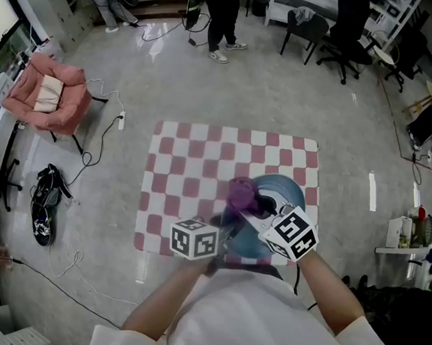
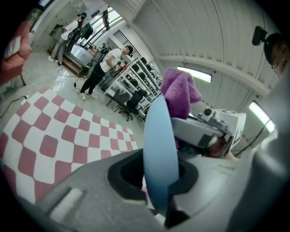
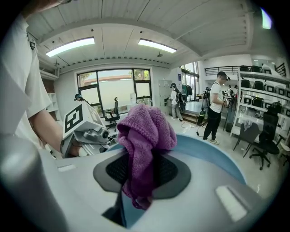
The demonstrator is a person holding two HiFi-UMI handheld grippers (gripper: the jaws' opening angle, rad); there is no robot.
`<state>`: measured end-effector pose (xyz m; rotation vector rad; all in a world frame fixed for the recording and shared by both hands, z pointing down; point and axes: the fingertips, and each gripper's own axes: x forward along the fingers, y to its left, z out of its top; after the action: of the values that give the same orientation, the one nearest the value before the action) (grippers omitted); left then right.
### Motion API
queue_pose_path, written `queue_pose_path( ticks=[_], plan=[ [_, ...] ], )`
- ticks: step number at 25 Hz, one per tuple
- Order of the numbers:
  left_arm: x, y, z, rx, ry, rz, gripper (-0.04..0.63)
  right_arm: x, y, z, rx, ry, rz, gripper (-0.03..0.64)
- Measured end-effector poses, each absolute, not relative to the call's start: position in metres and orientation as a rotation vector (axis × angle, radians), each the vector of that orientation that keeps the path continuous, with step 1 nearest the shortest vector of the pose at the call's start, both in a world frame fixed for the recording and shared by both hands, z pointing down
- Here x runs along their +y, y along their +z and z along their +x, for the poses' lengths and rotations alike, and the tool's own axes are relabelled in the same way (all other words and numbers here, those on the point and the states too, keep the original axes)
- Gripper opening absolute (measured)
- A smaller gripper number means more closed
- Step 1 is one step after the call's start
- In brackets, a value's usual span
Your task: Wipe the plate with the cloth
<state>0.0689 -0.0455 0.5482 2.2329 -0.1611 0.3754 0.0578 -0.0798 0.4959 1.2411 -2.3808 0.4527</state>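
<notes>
Fingers of left gripper (image 2: pixel 158 183) closed on rim of round light-blue plate (image 2: pixel 159 136); right gripper (image 3: pixel 140 179) fingers clamp bunched purple towelling cloth (image 3: pixel 146 127) against plate, over pink-checked mat (image 1: pixel 200 162).

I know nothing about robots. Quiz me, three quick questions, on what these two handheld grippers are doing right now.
1. True or false: the left gripper is shut on the rim of the round blue plate.
2. What does the right gripper grip? A) a yellow sponge B) the purple terry cloth C) nothing
3. Fill in: the plate is held above a pink-and-white ______ mat.
Key: 1 true; 2 B; 3 checkered.
</notes>
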Motion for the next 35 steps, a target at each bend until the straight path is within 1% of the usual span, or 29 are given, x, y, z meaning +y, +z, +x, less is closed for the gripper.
queue_pose_path(
  ticks=[6, 12, 21, 35],
  plan=[
    [-0.049, 0.549, 0.067, -0.17, 0.395, 2.233, 0.058, -0.072, 0.491, 0.03, -2.433, 0.437, 1.102, 0.114],
    [-0.044, 0.55, 0.065, -0.174, 0.394, 2.234, 0.058, -0.071, 0.497, 0.032, -2.4, 0.409, 1.111, 0.112],
    [-0.041, 0.553, 0.06, -0.184, 0.374, 2.226, 0.055, -0.082, 0.504, 0.061, -2.309, 0.418, 1.26, 0.115],
    [-0.049, 0.56, 0.049, -0.24, 0.353, 2.199, 0.052, -0.087, 0.521, 0.133, -2.136, 0.543, 1.492, 0.113]
  ],
)
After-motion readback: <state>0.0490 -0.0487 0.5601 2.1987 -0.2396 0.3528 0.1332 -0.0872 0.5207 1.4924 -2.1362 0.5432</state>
